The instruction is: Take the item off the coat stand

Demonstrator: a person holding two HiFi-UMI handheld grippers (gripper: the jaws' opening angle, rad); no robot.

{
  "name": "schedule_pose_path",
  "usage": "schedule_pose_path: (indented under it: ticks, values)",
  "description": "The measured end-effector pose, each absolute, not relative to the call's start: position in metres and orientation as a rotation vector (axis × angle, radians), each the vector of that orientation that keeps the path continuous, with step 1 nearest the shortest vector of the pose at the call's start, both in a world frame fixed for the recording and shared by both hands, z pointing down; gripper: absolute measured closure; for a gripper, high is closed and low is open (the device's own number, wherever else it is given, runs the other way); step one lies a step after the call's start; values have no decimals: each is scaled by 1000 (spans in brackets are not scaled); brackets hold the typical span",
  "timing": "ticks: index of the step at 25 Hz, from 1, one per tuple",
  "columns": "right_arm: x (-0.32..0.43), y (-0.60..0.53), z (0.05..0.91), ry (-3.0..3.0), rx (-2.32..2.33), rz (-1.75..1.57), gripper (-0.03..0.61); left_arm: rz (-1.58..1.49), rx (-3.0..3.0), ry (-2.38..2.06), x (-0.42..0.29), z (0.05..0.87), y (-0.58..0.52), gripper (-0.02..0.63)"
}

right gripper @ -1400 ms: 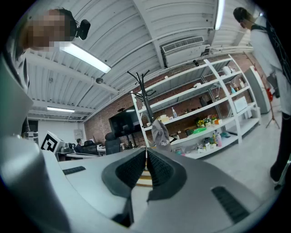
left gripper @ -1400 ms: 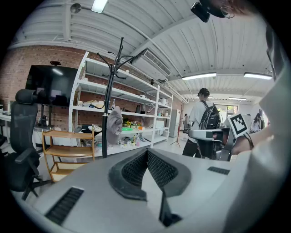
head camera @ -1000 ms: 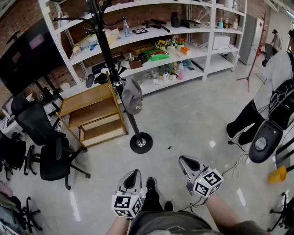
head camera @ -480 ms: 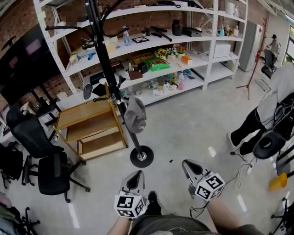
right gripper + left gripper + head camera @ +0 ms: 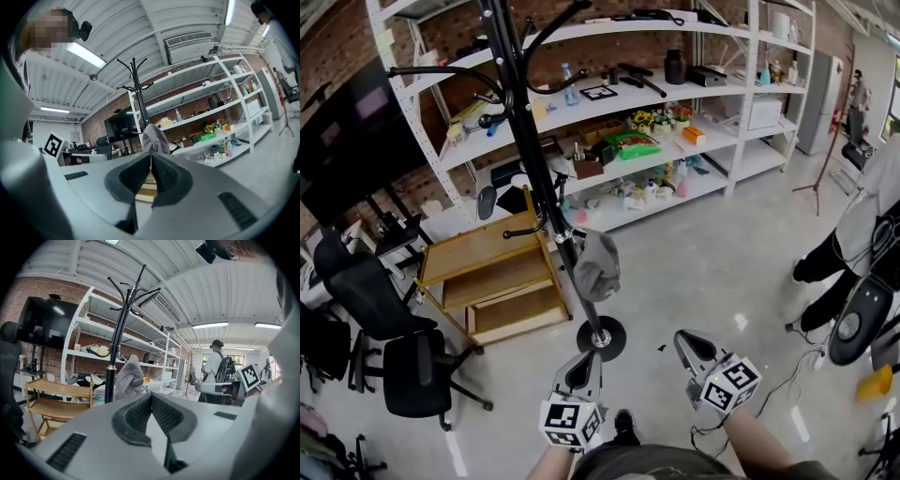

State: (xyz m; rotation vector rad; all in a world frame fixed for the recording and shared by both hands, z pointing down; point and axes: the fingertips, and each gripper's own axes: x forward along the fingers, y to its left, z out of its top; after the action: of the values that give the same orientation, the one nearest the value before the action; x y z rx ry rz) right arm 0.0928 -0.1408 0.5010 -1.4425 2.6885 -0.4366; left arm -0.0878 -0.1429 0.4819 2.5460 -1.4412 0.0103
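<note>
1. Well, down low: left gripper (image 5: 584,364) and right gripper (image 5: 683,339), both pinched shut, nothing held.
2. Ahead and higher: grey cap (image 5: 597,265) dangling long-ways down, slightly nearer the left one.
3. Behind: coat stand (image 5: 530,159), probably holding it on a low hook.

- A grey cap (image 5: 598,265) hung limp low on the coat stand, touching the pole, well above the base.
- The black coat stand (image 5: 523,141) stood upright on a round base on the floor, with curved hooks.

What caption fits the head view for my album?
Grey cap hangs on the black coat stand; left tongs and right tongs shut below.
</note>
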Motion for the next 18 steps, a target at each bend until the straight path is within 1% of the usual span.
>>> schedule_pose_path:
  ticks: [9, 18]
  values:
    - [58, -193, 497, 2684, -1449, -421, 563, -27, 2558, -1430, -115, 481, -195, 606]
    - [30, -220, 502, 2672, -1411, -424, 563, -62, 2583, -1422, -134, 480, -227, 606]
